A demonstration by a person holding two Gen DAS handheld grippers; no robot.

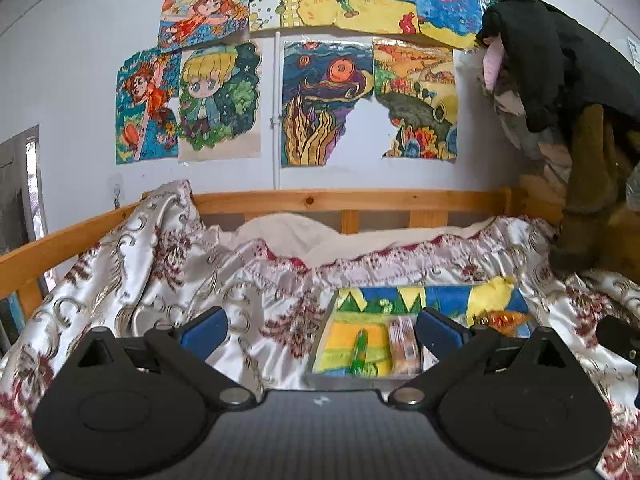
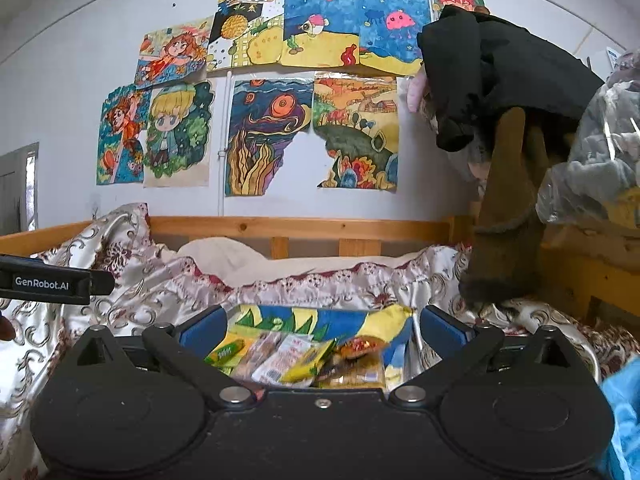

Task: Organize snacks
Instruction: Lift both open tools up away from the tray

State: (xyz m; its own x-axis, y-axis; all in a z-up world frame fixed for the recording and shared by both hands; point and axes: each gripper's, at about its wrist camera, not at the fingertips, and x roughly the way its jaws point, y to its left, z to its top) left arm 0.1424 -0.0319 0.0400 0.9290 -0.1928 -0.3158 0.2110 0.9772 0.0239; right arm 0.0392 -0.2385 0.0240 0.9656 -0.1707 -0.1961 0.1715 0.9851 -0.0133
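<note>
A shallow tray lined with a colourful drawing (image 1: 448, 300) lies on the bed. In the left wrist view it holds a green packet (image 1: 360, 354), an orange striped packet (image 1: 404, 344) and an orange wrapped snack (image 1: 506, 320). My left gripper (image 1: 320, 328) is open and empty, above the bedspread left of the tray. In the right wrist view the tray (image 2: 340, 318) holds several snack packets: green (image 2: 226, 352), pale (image 2: 280, 360), yellow (image 2: 308, 364) and orange (image 2: 360, 346). My right gripper (image 2: 320, 328) is open and empty, just above them.
A floral satin bedspread (image 1: 180, 280) covers the bed inside a wooden rail (image 1: 320, 198). Drawings (image 1: 312, 100) hang on the wall. Dark clothes (image 1: 560, 60) and a brown plush (image 2: 508, 216) pile at the right. The left gripper's body (image 2: 48, 282) shows at the right view's left edge.
</note>
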